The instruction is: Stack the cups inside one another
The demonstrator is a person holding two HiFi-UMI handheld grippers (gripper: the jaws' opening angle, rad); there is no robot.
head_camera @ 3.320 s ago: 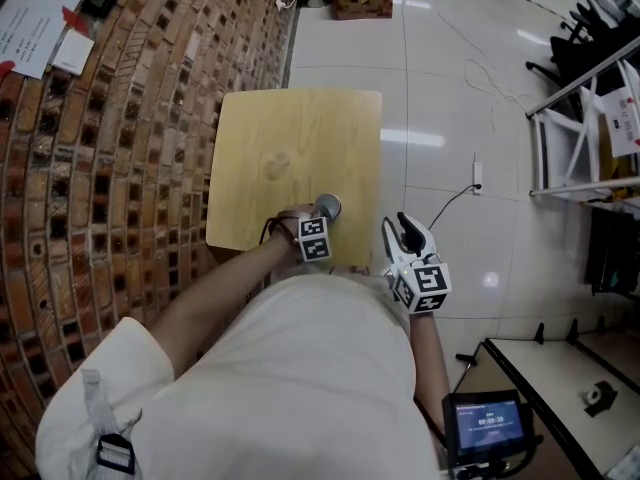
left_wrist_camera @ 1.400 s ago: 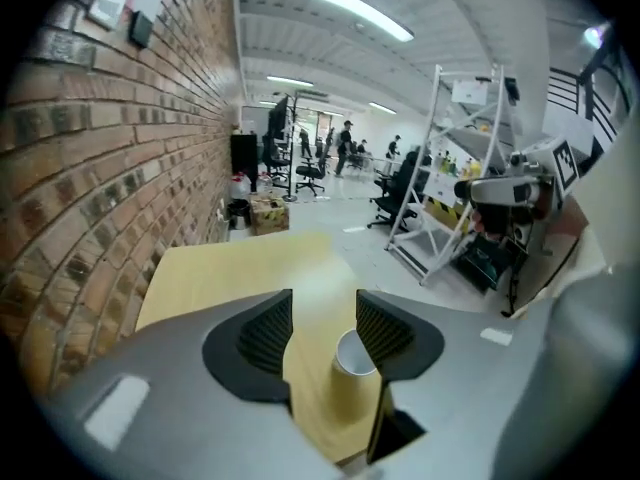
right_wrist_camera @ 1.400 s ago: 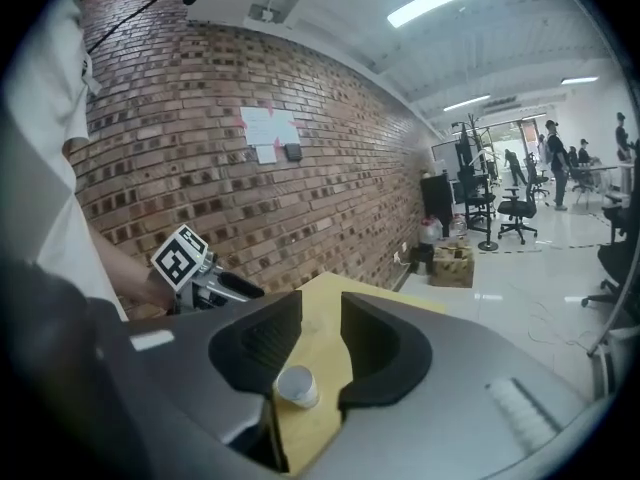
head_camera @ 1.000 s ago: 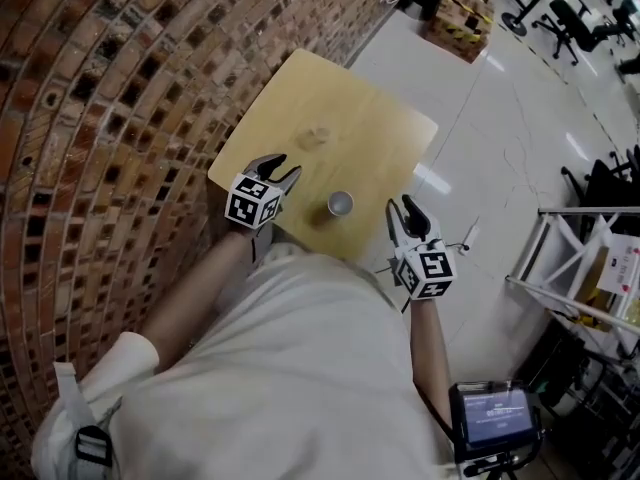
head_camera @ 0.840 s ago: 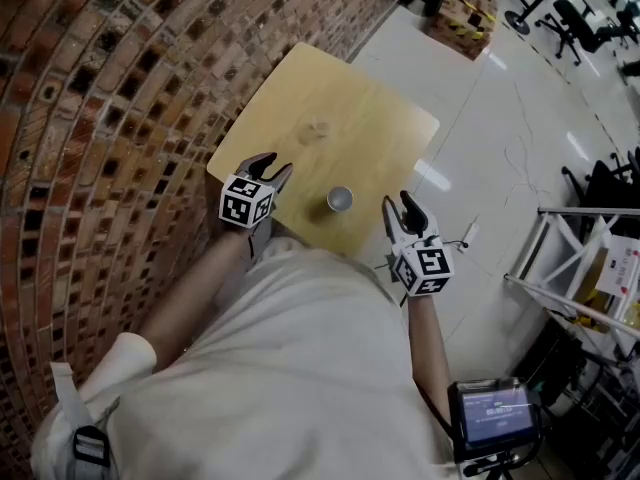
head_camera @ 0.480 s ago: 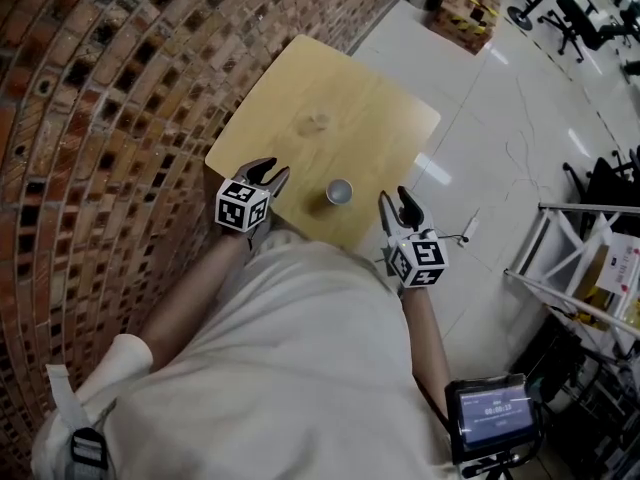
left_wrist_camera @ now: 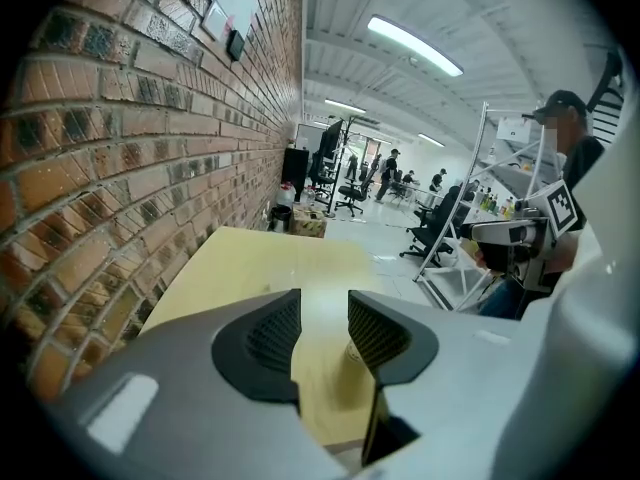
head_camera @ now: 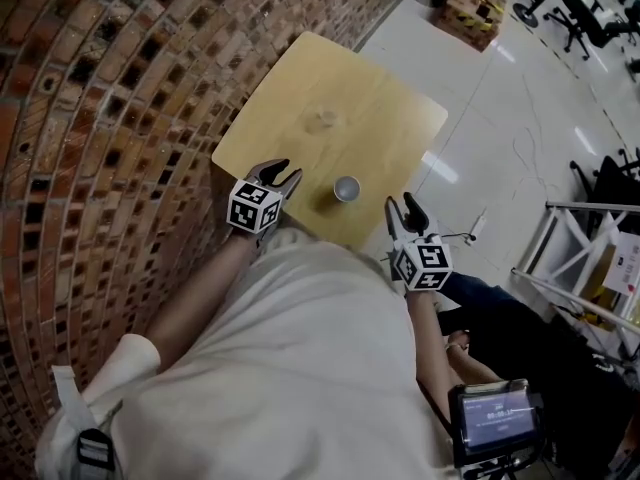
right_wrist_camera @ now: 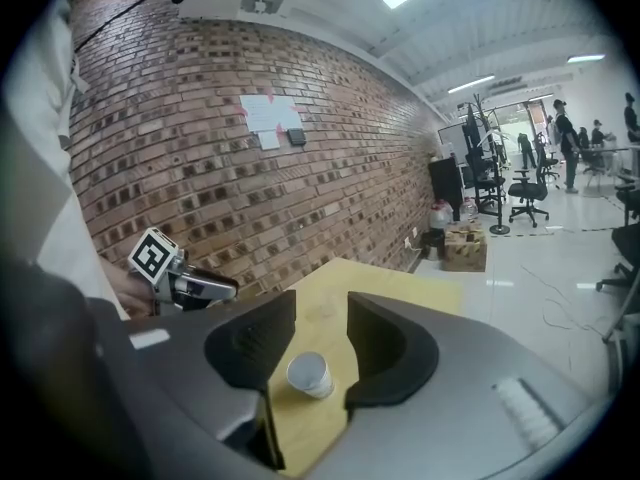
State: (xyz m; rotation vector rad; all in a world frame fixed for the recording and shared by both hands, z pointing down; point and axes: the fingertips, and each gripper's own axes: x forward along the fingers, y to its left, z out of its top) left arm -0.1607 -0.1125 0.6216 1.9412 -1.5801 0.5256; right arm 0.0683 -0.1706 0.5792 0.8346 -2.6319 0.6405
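My left gripper (head_camera: pixel 279 173) sits out ahead of my left forearm (head_camera: pixel 195 298), which is bare below a rolled pale sleeve (head_camera: pixel 110 368). It tilts down and forward with its marker cube (head_camera: pixel 253 208) on top, and its two jaws stand apart with a clear gap between them. My right gripper (head_camera: pixel 402 205) is held nearer my body at the end of my right forearm (head_camera: pixel 428 340), angled only a little downward, with its own marker cube (head_camera: pixel 422 265) facing up and its jaws likewise parted. The two grippers are well apart from each other, and both point away from me.
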